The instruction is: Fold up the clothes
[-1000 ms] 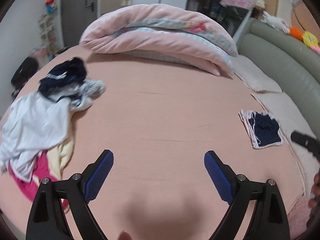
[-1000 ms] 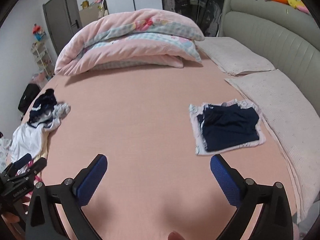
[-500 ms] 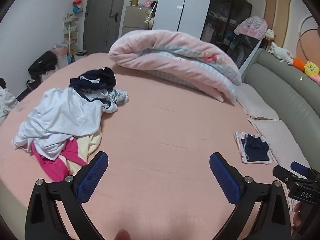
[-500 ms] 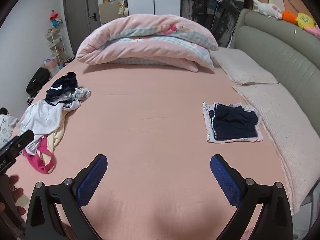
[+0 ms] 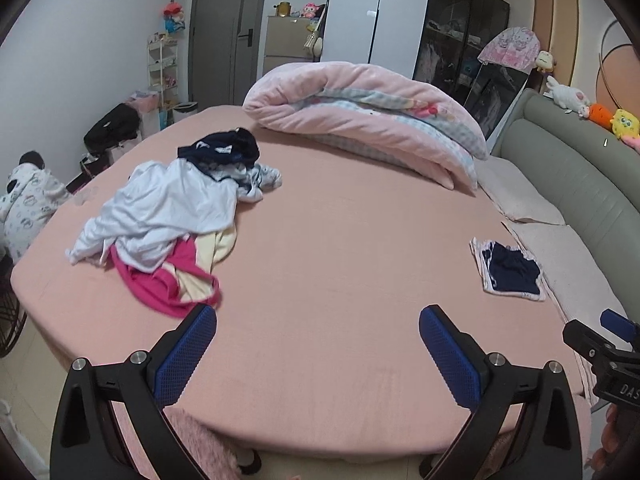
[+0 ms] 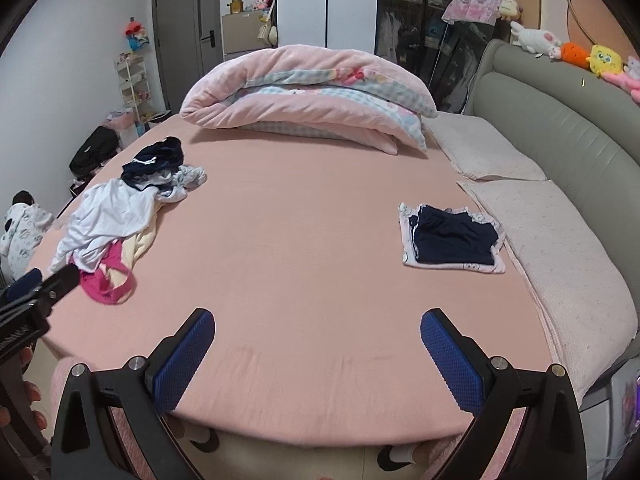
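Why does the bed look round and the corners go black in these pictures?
Left wrist view: the fisheye lens bows the bed and wardrobe, and its round edge leaves dark corners. Right wrist view: same bulge, curving the headboard; the light is soft and even, with no glare, and the clothes pile looks sharp.

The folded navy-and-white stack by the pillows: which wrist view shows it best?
The right wrist view: the folded stack sits larger there and nearer the middle, so the navy piece on top of the white printed one reads clearly. In the left wrist view it appears smaller, toward the right edge, though unobstructed.
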`<act>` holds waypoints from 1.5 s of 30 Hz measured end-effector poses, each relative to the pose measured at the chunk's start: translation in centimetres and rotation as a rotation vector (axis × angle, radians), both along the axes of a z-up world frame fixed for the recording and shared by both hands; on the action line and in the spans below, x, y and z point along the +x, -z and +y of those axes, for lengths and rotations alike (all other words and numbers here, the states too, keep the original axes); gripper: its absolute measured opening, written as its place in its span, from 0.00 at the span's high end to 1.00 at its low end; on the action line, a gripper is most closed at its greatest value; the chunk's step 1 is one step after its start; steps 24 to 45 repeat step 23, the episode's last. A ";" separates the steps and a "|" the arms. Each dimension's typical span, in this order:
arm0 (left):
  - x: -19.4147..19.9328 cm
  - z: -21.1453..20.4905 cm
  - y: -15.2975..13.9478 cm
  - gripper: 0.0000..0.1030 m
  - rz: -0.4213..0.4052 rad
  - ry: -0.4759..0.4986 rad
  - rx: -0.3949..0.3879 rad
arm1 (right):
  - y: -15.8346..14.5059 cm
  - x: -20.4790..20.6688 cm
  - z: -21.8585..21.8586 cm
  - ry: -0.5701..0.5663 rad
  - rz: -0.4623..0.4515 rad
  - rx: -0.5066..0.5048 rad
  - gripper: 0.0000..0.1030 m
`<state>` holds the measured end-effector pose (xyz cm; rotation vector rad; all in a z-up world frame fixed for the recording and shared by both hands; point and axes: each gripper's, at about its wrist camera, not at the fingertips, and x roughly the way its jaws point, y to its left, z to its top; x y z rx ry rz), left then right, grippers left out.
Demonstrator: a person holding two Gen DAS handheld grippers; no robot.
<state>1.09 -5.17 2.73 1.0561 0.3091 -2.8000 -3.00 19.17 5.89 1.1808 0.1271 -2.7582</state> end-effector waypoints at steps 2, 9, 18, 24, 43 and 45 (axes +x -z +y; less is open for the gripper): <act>0.9 0.5 0.5 0.00 -0.009 -0.005 0.012 | 0.2 0.9 0.3 -0.006 0.001 -0.004 0.00; 3.0 2.4 2.7 0.00 -0.071 0.003 -0.013 | 2.2 4.2 0.8 0.028 -0.013 -0.014 0.00; 5.1 4.8 4.2 0.00 -0.109 0.054 -0.017 | 3.3 5.4 1.6 0.060 -0.025 -0.013 0.00; 5.2 5.2 4.3 0.00 -0.115 0.052 -0.018 | 3.3 5.5 1.7 0.063 -0.024 -0.017 0.00; 5.2 5.2 4.3 0.00 -0.115 0.052 -0.018 | 3.3 5.5 1.7 0.063 -0.024 -0.017 0.00; 5.2 5.2 4.3 0.00 -0.115 0.052 -0.018 | 3.3 5.5 1.7 0.063 -0.024 -0.017 0.00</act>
